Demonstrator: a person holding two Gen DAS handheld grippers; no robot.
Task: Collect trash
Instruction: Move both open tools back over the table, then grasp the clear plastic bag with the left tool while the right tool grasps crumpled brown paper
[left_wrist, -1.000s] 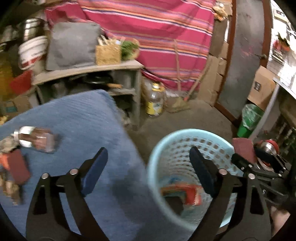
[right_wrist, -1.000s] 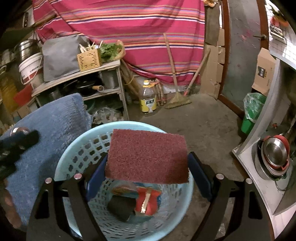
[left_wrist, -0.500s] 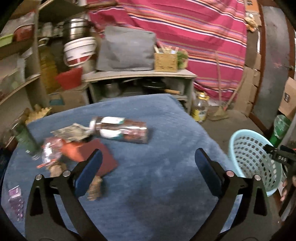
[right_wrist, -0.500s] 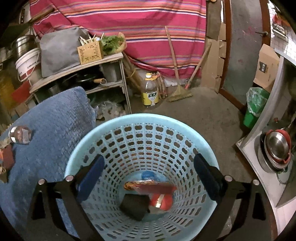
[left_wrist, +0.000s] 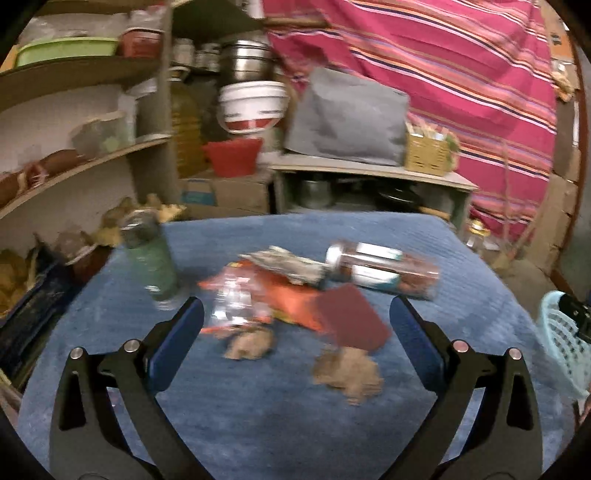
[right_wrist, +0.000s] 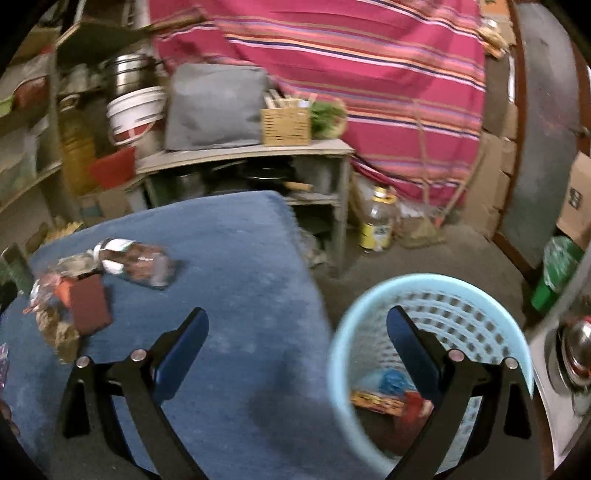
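Your right gripper (right_wrist: 295, 332) has let its maroon pad drop and now swings off the pale blue basket (right_wrist: 343, 354) at lower right, fingers wide and empty, while your left gripper (left_wrist: 295, 325), equally wide, has swung to face the litter pile (left_wrist: 295, 291) mid-frame on the blue-covered bench (left_wrist: 258, 417). The basket already holds wrappers and dark scraps; a jar (left_wrist: 384, 269), a maroon pad (left_wrist: 351, 321) and crumpled scraps still await collection.

Far ahead of the claw hangs a pink striped cloth (left_wrist: 461, 74). Below it, a grey fabric cushion (left_wrist: 347, 118) and a woven yellow basket (left_wrist: 426, 158) sit on a wooden shelf (left_wrist: 369, 171). Left of them, a white plastic bucket (left_wrist: 253, 105) stands above a red tub (left_wrist: 231, 157).
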